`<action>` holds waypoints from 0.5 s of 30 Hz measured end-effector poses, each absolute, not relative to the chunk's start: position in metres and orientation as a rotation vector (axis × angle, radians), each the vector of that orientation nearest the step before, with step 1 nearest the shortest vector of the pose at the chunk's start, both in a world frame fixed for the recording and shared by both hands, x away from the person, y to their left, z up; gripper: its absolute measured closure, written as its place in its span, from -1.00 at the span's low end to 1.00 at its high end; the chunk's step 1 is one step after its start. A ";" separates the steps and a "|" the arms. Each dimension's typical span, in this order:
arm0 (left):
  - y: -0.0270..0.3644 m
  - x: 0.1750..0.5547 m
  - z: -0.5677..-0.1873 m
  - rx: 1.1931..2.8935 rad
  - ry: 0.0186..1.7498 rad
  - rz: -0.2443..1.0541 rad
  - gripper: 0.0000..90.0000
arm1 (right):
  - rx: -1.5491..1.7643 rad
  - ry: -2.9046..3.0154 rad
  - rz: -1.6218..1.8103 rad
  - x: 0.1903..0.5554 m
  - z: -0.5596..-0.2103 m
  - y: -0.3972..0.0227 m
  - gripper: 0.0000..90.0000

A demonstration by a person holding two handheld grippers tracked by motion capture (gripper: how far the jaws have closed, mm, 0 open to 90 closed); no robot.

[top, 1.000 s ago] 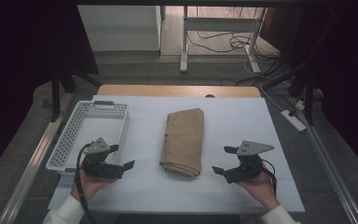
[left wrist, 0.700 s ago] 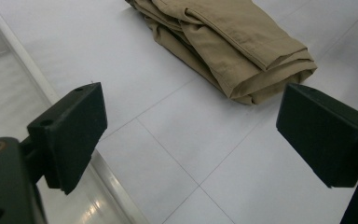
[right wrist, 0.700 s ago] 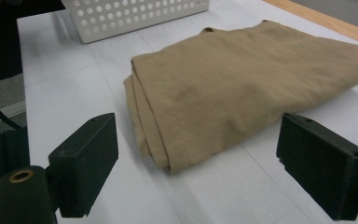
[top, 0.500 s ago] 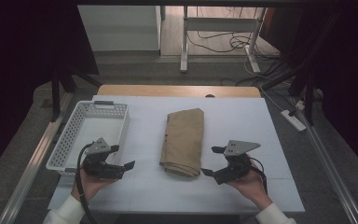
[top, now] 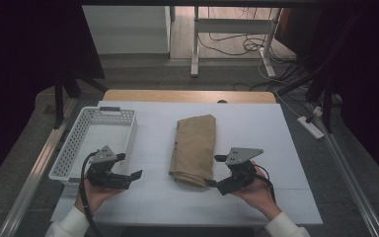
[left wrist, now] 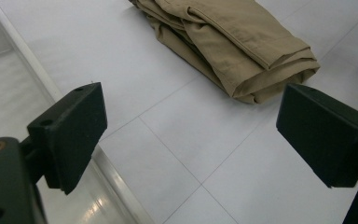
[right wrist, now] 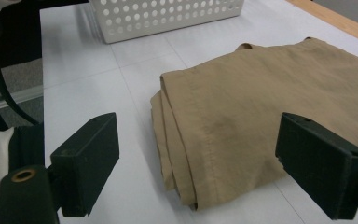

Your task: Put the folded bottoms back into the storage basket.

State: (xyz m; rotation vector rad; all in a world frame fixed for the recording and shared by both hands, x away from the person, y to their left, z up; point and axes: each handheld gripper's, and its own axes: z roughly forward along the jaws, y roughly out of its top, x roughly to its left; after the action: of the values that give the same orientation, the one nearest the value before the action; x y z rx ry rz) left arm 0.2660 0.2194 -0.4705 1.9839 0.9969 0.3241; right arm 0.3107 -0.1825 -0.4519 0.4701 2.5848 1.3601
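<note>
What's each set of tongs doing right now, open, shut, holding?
Left tongs: open, empty, beside the white basket.
Right tongs: open, empty, at the near end of the folded tan cloth.

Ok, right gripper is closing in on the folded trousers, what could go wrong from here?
The right gripper is open at the near end of the folded khaki trousers, where loose stacked edges show; it may pinch only the top layers and unfold them. The left gripper, also open, sits apart from the cloth, so a one-sided lift could sag. The white basket stands beside it and could get knocked.
</note>
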 end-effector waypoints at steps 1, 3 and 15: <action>0.219 0.266 -0.471 1.984 0.998 0.324 -0.79 | 0.464 2.590 1.356 0.311 -0.452 -0.181 -0.70; 0.220 0.266 -0.471 1.984 0.999 0.323 -0.79 | 0.459 2.601 1.356 0.312 -0.453 -0.177 -0.69; 0.219 0.267 -0.472 1.989 0.998 0.318 -0.79 | 0.432 2.673 1.288 0.317 -0.463 -0.159 -0.68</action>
State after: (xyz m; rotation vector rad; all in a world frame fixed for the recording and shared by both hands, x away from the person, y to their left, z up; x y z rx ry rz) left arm 0.2667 0.2189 -0.4718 1.9892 0.9982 0.3183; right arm 0.3168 -0.1589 -0.4631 0.4324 2.6732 1.2884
